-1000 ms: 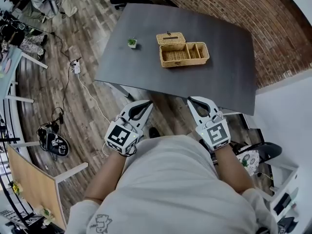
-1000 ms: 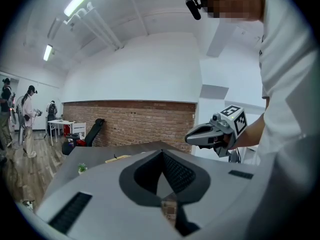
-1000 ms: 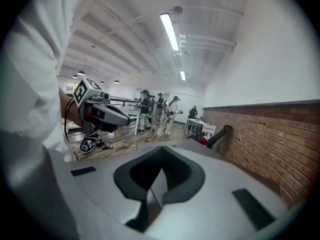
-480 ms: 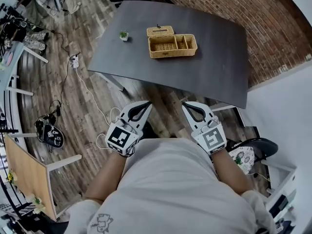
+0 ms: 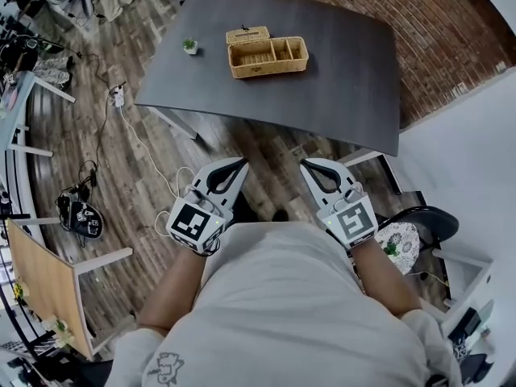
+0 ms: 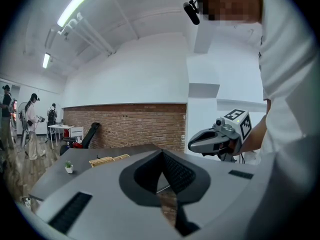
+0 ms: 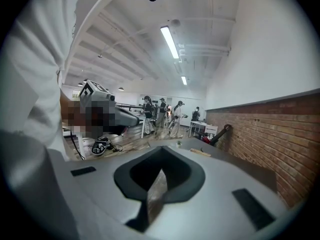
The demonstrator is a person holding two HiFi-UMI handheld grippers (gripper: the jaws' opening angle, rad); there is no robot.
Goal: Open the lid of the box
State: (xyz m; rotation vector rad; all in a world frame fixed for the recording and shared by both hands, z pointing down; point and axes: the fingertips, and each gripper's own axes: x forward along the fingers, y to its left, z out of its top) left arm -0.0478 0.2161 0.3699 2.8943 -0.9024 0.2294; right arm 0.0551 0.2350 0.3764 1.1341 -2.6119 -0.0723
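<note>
The wicker box (image 5: 268, 56) stands on the dark grey table (image 5: 347, 71), far from both grippers. Its compartments show and its lid (image 5: 247, 35) lies folded back behind it. In the left gripper view the box (image 6: 108, 159) is small and distant. My left gripper (image 5: 240, 162) and right gripper (image 5: 306, 166) are held close to the person's body, over the wooden floor short of the table's near edge. Both have their jaws together with nothing between them. The left gripper view also catches the right gripper (image 6: 196, 143) from the side.
A small potted plant (image 5: 189, 45) stands on the table left of the box. A brick wall (image 5: 451, 31) runs along the right. Cables and a power strip (image 5: 118, 97) lie on the floor at left, and a chair (image 5: 419, 224) stands near the right arm.
The table with the box has slid up and left in the head view and looks smaller. Both grippers stay shut near the body.
</note>
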